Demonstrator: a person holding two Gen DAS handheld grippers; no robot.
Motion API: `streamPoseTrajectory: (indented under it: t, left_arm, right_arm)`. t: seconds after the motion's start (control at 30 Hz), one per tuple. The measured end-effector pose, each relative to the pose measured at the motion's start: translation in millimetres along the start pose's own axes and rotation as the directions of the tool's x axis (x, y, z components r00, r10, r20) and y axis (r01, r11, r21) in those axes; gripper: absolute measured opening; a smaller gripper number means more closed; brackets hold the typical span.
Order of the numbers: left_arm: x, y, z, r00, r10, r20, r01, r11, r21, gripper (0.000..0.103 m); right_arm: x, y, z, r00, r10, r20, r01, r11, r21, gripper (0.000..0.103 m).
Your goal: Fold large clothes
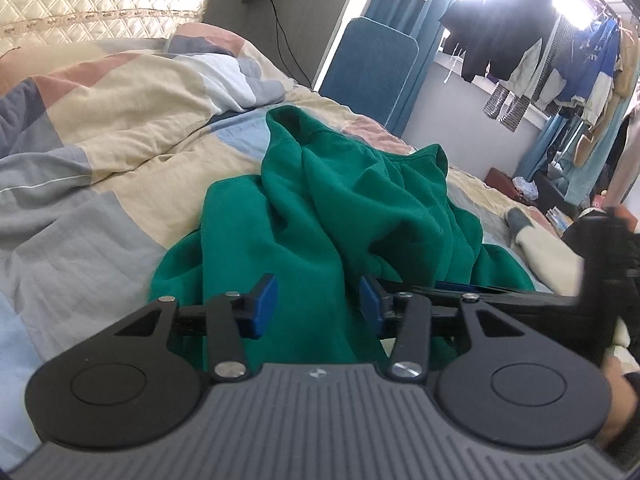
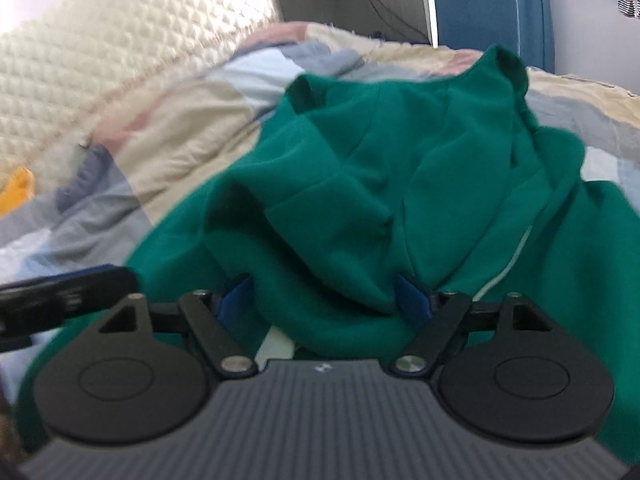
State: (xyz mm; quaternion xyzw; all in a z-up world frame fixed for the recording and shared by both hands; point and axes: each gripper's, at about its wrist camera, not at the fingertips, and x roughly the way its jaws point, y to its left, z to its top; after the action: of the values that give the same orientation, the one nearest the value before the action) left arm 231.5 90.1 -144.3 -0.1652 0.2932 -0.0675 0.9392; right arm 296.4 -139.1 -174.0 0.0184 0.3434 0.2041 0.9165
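Left wrist view: your left gripper (image 1: 318, 304) stands open, a ridge of the green sweatshirt (image 1: 320, 200) between its pads but unpressed; the garment lies crumpled on the quilt (image 1: 100, 140). Take only the hem edge, not several layers. This view alone shows hanging clothes (image 1: 560, 64). Right wrist view, blurred: your right gripper (image 2: 326, 296) is also open, straddling a thick roll of cloth. Only here the headboard (image 2: 120, 40) fills the frame.

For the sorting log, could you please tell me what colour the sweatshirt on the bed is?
The sweatshirt is solid green, clearest in the left wrist view.
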Motion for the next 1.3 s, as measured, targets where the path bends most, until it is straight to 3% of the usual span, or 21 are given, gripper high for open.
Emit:
streamPoseTrajectory:
  t: [0.03, 0.07, 0.1, 0.13, 0.2, 0.37, 0.5, 0.57, 0.7, 0.8, 1.0, 1.17, 1.23, 1.3]
  left_arm:
    - [-1, 2, 0, 1.0, -0.002, 0.003, 0.002, 1.0, -0.011, 0.052]
    - [-3, 4, 1, 1.0, -0.005, 0.007, 0.006, 1.0, -0.021, 0.052]
    - [-4, 6, 1, 1.0, -0.007, 0.011, 0.008, 1.0, -0.027, 0.052]
    - [-5, 9, 3, 1.0, -0.007, 0.019, 0.008, 0.999, -0.031, 0.052]
    - [-6, 12, 3, 1.0, 0.001, 0.025, 0.0, 0.999, -0.036, 0.052]
    - [-5, 27, 7, 0.999, 0.008, 0.045, -0.005, 0.998, -0.067, 0.052]
    - [2, 41, 12, 0.997, 0.018, 0.074, -0.011, 0.996, -0.088, 0.052]
    - [11, 50, 14, 0.997, 0.034, 0.076, -0.027, 0.995, -0.096, 0.052]
    - [32, 71, 17, 0.998, 0.025, 0.06, -0.015, 0.988, -0.157, 0.052]
    - [48, 82, 15, 0.999, 0.017, 0.052, -0.007, 0.982, -0.19, 0.052]
    - [73, 95, 10, 1.0, -0.011, 0.015, 0.014, 0.974, -0.228, 0.052]
    - [84, 94, 7, 1.0, -0.021, 0.01, 0.023, 0.974, -0.227, 0.052]
    - [86, 93, 7, 1.0, -0.02, 0.006, 0.021, 0.975, -0.222, 0.052]
    - [83, 90, 7, 1.0, -0.015, 0.012, 0.017, 0.977, -0.211, 0.052]
  right_arm:
    - [7, 2, 4, 1.0, -0.015, -0.006, 0.015, 1.0, -0.016, 0.066]
    - [12, 4, 9, 1.0, -0.022, -0.013, 0.021, 1.0, -0.023, 0.051]
    - [17, 5, 14, 1.0, -0.02, -0.015, 0.02, 0.999, -0.027, 0.03]
    - [21, 7, 21, 1.0, -0.029, -0.013, 0.028, 0.999, -0.036, 0.021]
    - [30, 7, 38, 0.998, -0.057, -0.016, 0.056, 0.997, -0.05, 0.016]
    - [42, 1, 108, 0.991, -0.108, 0.076, 0.114, 0.99, -0.082, 0.014]
    - [59, -8, 181, 0.972, -0.17, 0.16, 0.184, 0.98, -0.079, 0.014]
    - [69, -11, 215, 0.954, -0.195, 0.229, 0.215, 0.974, -0.069, 0.014]
    - [94, -22, 262, 0.886, -0.242, 0.397, 0.281, 0.959, -0.043, 0.014]
    - [133, -38, 271, 0.871, -0.295, 0.392, 0.328, 0.945, -0.018, 0.015]
    - [208, -63, 236, 0.901, -0.316, 0.296, 0.339, 0.941, -0.028, 0.015]
    - [231, -74, 216, 0.912, -0.309, 0.27, 0.311, 0.95, 0.037, 0.017]
    - [227, -75, 219, 0.915, -0.297, 0.274, 0.296, 0.954, 0.046, 0.02]
    - [215, -75, 220, 0.924, -0.281, 0.261, 0.278, 0.959, 0.046, 0.042]
